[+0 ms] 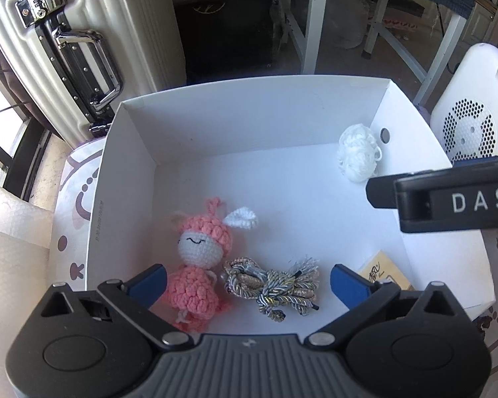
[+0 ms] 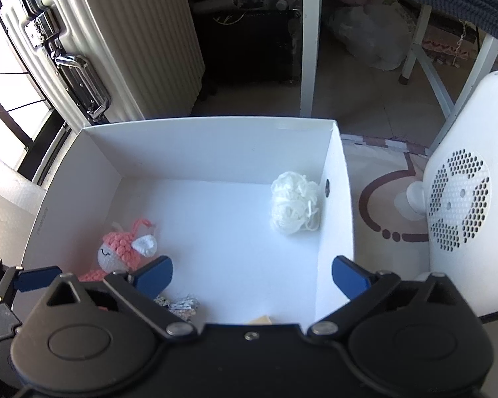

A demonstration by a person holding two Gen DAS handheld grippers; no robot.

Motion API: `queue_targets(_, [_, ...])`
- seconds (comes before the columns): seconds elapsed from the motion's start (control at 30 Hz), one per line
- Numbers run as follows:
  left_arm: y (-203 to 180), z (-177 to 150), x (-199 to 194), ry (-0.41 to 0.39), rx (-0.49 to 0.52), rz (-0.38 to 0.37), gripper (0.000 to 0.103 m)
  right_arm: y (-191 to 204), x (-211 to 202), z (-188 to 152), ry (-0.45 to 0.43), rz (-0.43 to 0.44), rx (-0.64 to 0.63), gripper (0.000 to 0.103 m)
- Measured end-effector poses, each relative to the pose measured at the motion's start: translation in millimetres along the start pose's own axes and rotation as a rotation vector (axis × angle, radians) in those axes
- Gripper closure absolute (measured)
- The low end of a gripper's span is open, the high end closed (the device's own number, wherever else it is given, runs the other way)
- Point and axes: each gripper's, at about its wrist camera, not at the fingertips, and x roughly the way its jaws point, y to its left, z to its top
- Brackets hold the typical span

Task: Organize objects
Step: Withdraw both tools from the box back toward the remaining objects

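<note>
Jaws of our left gripper (image 1: 249, 282) and right gripper (image 2: 252, 275) gape empty above the white box (image 1: 235, 106). We judge sorting nearly done; next, find leftovers.

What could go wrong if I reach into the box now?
The crochet doll touches the bundled cord, so the open left gripper might snag both. The right gripper, also open, hangs over the white box wall and could clip it. The loose white yarn may unravel.
</note>
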Motion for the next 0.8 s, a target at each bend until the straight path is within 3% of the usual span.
queue_targets(0.43, [20, -5, -58, -0.093, -0.023, 0.025, 0.0, 7, -65, -11, -0.093, -0.019, -0.032, 0.0])
queue_targets(0.8, [20, -37, -123, -0.186, -0.011, 0.033, 0.0, 12, -122, -40, -0.168, -0.037, -0.053, 0.0])
